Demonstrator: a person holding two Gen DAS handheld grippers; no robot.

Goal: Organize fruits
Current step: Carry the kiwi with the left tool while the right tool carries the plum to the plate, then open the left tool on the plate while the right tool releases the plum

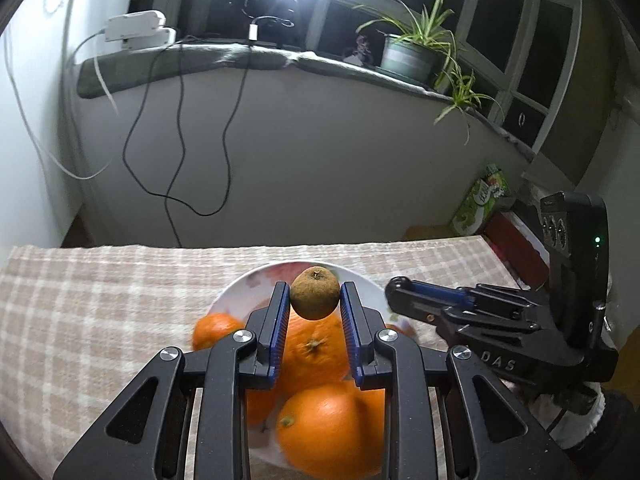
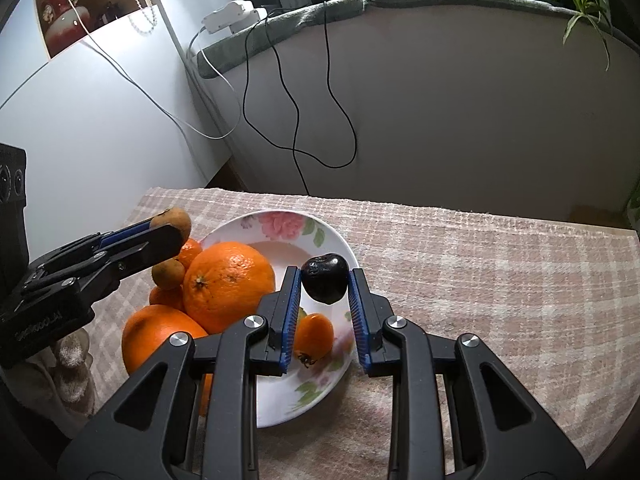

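My left gripper [image 1: 315, 294] is shut on a small brown round fruit [image 1: 315, 293], held above a white flowered plate [image 1: 248, 286]. Oranges [image 1: 332, 426] lie on the plate beneath it. My right gripper [image 2: 325, 278] is shut on a dark, almost black cherry-like fruit [image 2: 324, 278] over the same plate [image 2: 280, 222]. In the right wrist view the left gripper [image 2: 170, 226] comes in from the left with the brown fruit [image 2: 173, 220] at its tip. Big oranges [image 2: 229, 282], a small orange fruit [image 2: 314, 334] and another brown fruit [image 2: 168, 276] lie on the plate.
A checked beige cloth [image 2: 480, 280] covers the table. Behind it are a wall with hanging black cables [image 1: 176, 152] and a sill with a potted plant [image 1: 412, 52]. A green-and-white carton [image 1: 480, 204] stands beyond the table's right end.
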